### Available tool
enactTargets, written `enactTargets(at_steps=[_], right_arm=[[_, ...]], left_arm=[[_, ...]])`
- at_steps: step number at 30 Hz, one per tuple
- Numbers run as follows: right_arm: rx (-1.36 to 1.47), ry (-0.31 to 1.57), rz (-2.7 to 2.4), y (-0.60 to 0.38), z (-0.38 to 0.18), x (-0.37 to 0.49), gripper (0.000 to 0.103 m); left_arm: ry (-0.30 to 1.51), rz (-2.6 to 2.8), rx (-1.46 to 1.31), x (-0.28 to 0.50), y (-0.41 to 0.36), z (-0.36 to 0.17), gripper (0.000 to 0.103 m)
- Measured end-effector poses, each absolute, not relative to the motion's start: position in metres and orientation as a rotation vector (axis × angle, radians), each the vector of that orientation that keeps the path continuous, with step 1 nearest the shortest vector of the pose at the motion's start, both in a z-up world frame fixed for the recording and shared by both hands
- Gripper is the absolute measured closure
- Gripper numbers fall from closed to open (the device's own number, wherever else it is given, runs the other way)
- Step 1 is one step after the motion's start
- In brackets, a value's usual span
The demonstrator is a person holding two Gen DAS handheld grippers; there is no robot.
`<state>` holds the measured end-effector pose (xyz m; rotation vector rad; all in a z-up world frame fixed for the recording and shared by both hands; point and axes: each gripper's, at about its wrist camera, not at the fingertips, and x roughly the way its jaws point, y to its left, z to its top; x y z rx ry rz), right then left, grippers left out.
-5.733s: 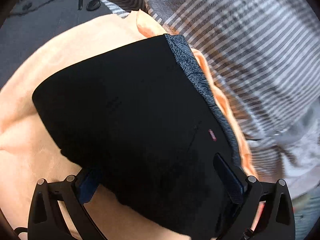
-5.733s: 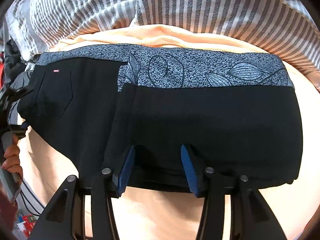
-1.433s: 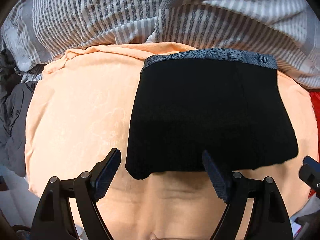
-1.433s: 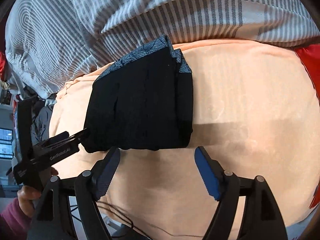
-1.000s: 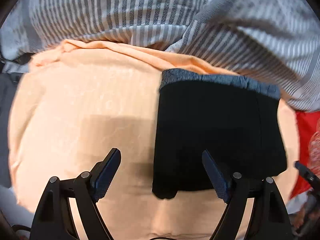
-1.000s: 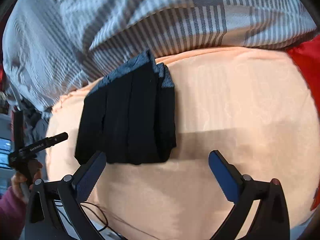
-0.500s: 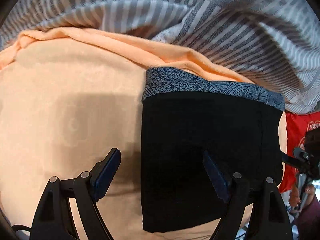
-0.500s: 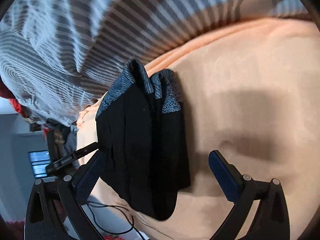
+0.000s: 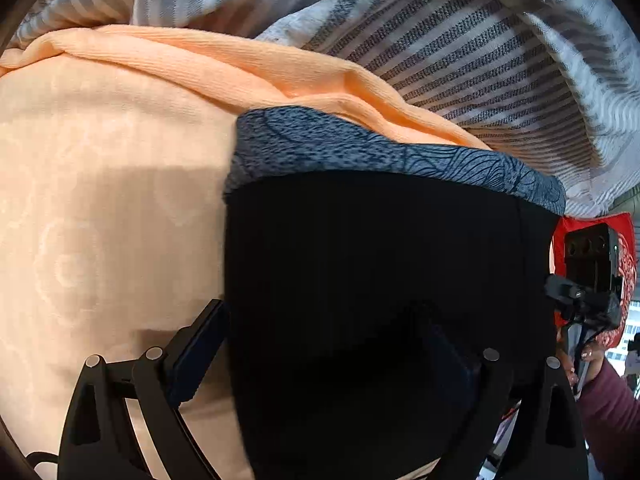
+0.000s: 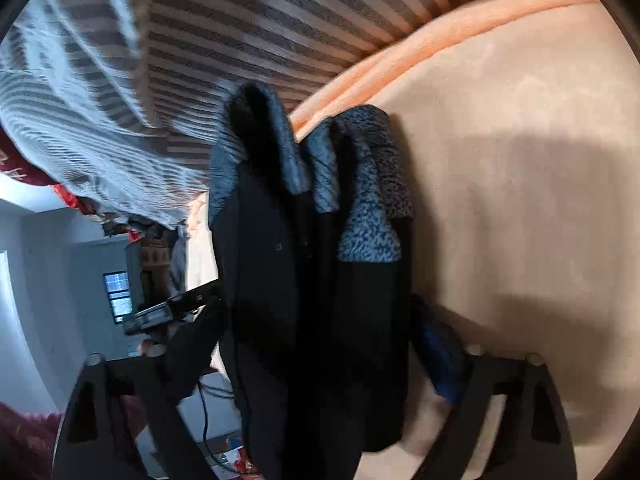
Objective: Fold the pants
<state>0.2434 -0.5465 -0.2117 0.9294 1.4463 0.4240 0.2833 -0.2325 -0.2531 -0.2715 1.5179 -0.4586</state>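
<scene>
Blue rubber pads lined the black fingers of the left gripper, which stood wide apart around the near edge of the folded black pants. One finger lay beside the bundle's left edge, the other sat on or against the dark cloth; whether either pressed the fabric could not be told.

The right gripper also had its fingers spread wide, one on each side of the same bundle, seen end-on in its blurred view. Its blue-padded right finger sat just beside the stacked layers; actual contact was unclear.

The pants formed a compact folded stack, with a grey-blue leaf-patterned waistband along the far edge. They rested on a peach-orange patterned bedsheet, whose rumpled edge rose behind the waistband. Beyond that lay a grey and white striped blanket. A red patterned cloth showed at the far right of the left view.
</scene>
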Motion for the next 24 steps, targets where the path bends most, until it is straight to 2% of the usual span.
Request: enactTargets(at_steps=[1,3,5,7,9,17,20,24], right_arm=[[0.928,1.446,0.404,-0.546,-0.210,0.242,0.020],[0.940,1.439,0.385,-0.541,-0.204,0.239,0.036],[0.967,1.430,0.386,-0.540,-0.198,0.236,0.044],[0.971,1.417,0.391,-0.538,-0.189,0.234,0.048],[0.992,1.398,0.396,-0.536,-0.177,0.230,0.050],[1.037,1.361,0.421,-0.539,-0.125,0.184,0.050],[1.045,1.365,0.418,-0.540,-0.113,0.159,0.050],[1.041,1.384,0.400,-0.534,-0.118,0.132,0.050]], left_arm=[[1.502,-0.447,-0.267,0.282,-0.235,-0.250,0.015],[1.473,-0.434,-0.247,0.275,-0.243,-0.239,0.023],[1.448,-0.421,-0.225,0.268,-0.245,-0.227,0.031],[1.430,-0.409,-0.212,0.263,-0.247,-0.215,0.042],[1.413,-0.407,-0.203,0.256,-0.249,-0.199,0.046],[1.400,-0.423,-0.174,0.214,-0.258,-0.145,0.046],[1.406,-0.426,-0.160,0.180,-0.237,-0.125,0.046],[1.415,-0.386,-0.148,0.147,-0.239,-0.135,0.046]])
